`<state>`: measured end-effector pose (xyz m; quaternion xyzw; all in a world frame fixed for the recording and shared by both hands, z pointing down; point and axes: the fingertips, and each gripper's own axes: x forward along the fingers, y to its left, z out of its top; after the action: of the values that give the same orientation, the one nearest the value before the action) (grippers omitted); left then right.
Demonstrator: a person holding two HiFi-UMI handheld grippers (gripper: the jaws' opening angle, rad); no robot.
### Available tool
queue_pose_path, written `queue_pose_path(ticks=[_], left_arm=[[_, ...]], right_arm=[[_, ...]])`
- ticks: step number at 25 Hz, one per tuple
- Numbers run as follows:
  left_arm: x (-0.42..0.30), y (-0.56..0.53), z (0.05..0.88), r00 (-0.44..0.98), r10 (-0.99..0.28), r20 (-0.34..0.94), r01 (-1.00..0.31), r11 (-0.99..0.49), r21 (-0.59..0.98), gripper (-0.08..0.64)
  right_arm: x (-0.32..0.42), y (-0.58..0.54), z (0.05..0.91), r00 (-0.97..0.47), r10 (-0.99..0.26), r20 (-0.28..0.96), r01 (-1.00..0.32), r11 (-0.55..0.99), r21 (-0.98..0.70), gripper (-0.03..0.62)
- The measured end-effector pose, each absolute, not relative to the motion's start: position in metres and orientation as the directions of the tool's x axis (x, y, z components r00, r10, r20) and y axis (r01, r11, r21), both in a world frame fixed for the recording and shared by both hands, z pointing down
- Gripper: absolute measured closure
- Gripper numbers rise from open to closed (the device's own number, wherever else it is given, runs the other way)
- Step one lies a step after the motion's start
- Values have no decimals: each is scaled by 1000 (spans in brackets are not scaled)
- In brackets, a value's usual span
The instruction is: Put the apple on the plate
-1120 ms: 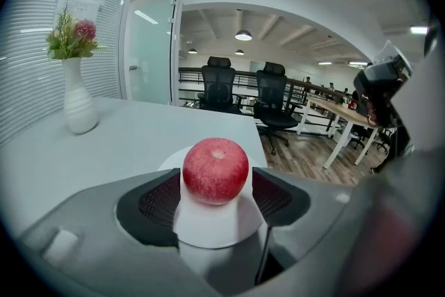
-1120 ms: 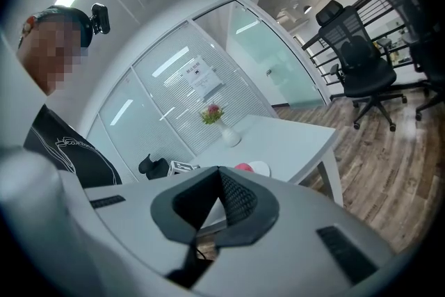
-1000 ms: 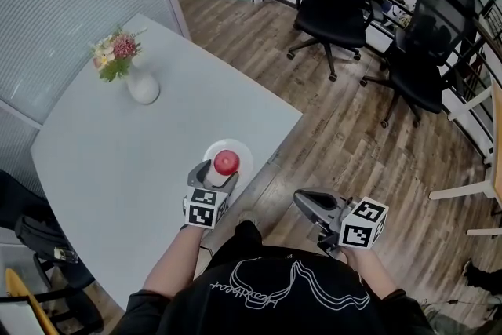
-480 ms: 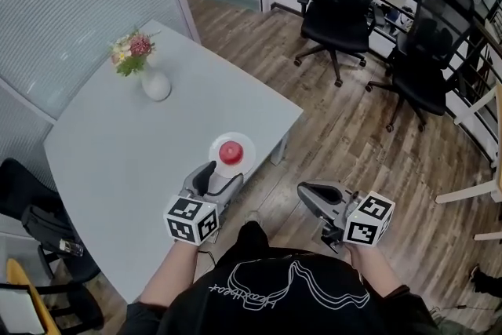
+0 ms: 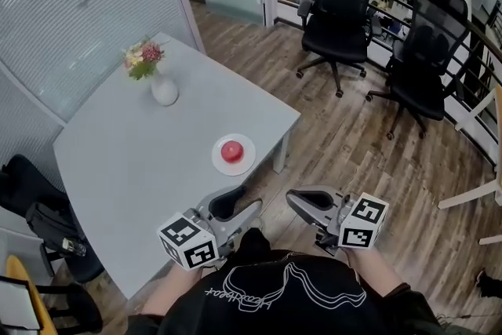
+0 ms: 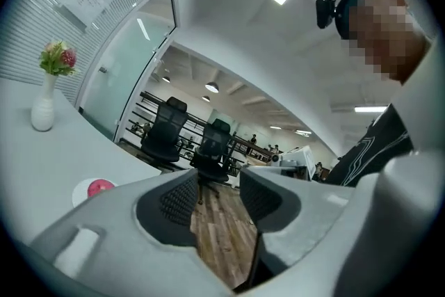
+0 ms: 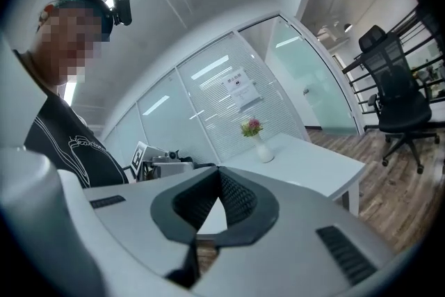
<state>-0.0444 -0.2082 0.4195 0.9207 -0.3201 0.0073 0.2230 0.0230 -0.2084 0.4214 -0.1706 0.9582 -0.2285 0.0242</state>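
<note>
Apple (image 5: 230,151) sits on the white plate (image 5: 218,162), ahead of the left gripper (image 5: 239,202) and a little to its left side, well apart from it. The jaws of this gripper are closing and nothing is between them; only the wooden floor shows through the gap. The right gripper (image 5: 296,200), just beside it, has its jaws together and holds nothing.

The task looks finished. The plate stands near the table (image 5: 141,169) edge closest to the grippers, so a careless swing toward it could push the plate or make the round apple roll off.

Nothing stands between the grippers and the plate. A vase (image 5: 164,90) with flowers is far beyond the plate, and two office chairs (image 5: 337,4) are on the floor, well apart.
</note>
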Motion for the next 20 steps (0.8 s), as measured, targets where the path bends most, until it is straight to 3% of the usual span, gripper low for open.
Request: queue_pose_path(ticks=[3, 6, 11, 20], left_arm=[[-34, -191, 412, 818, -559, 139, -562, -723, 402, 455], [-28, -177, 406, 832, -537, 140, -546, -747, 380, 497], [-21, -167, 397, 831, -543, 123, -549, -762, 343, 538], [-26, -160, 386, 829, -551, 92, -549, -772, 321, 545]], right_arm=[[26, -200, 415, -945, -328, 15, -300, 844, -445, 583], [29, -193, 410, -945, -328, 7, -296, 843, -449, 583], [31, -183, 407, -951, -310, 14, -284, 854, -436, 584], [22, -176, 405, -955, -295, 23, -277, 863, -423, 584]])
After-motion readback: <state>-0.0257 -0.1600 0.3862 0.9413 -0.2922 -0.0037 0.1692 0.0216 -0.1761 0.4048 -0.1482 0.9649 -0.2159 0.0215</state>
